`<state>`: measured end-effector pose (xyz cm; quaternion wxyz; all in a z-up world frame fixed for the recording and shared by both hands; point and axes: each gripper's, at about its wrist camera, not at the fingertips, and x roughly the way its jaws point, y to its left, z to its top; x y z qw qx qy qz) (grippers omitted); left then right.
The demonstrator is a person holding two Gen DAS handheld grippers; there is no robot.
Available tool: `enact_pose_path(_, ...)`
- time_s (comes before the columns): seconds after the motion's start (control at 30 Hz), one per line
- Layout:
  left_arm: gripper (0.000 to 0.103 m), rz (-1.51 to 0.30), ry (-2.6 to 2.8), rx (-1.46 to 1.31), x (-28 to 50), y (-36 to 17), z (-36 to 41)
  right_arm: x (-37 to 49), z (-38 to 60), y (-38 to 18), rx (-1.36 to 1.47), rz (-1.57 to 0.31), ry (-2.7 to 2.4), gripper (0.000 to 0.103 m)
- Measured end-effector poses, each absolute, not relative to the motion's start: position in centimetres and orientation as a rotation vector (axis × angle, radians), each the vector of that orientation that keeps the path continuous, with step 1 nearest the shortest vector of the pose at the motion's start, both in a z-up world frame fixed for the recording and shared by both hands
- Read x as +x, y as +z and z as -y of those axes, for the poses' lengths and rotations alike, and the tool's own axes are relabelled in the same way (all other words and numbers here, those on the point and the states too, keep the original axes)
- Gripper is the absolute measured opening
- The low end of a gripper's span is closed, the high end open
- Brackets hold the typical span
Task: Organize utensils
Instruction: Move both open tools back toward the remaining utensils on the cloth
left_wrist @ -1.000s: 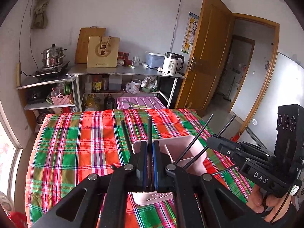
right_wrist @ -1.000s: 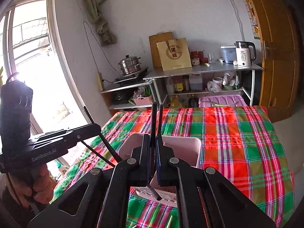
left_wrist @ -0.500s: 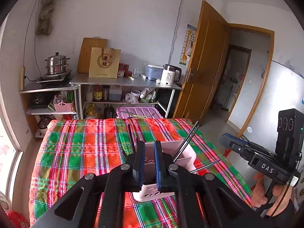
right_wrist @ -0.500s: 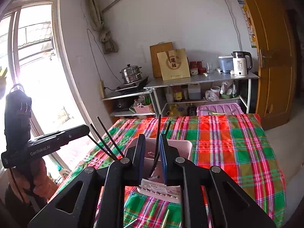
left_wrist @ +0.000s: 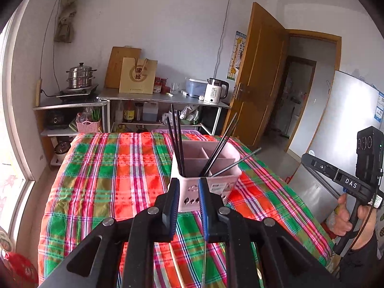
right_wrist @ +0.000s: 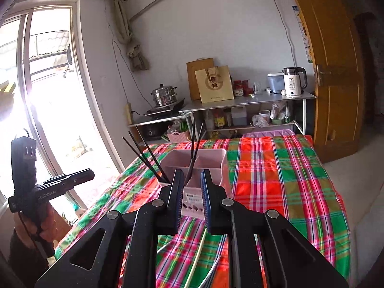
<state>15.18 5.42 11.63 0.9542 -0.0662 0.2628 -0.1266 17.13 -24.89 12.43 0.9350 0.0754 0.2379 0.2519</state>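
A pink divided utensil holder stands on the plaid tablecloth. Several black chopsticks stand in its compartments, some upright, some leaning right. My left gripper is open and empty, raised just in front of the holder. My right gripper is open and empty, also just in front of the holder, where black chopsticks lean left. Pale chopsticks and a metal utensil lie on the cloth below my right gripper.
A metal shelf unit with kettle, paper bag and steamer pot stands against the far wall. A wooden door is at right, a window at left. The other hand's gripper is at the right edge.
Both grippers opened and let go of black chopsticks, which now stand in the holder. Both grippers pulled back and up from the holder.
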Motion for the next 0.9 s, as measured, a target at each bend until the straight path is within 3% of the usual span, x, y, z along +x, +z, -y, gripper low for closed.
enact_pose_path(0.33, 0.015, -0.672, -0.295, -0.111, 12.9, 5.3, -3.5, 15.4, 25.7, 6.8, 0.161, -0.624, 0.487, 0.015)
enact_pose_path(0.9, 0.015, -0.938, -0.320, -0.002, 18.4, -2.3, 1.0, 18.0, 24.0, -2.3, 0.104, -0.882, 0.415, 0.015)
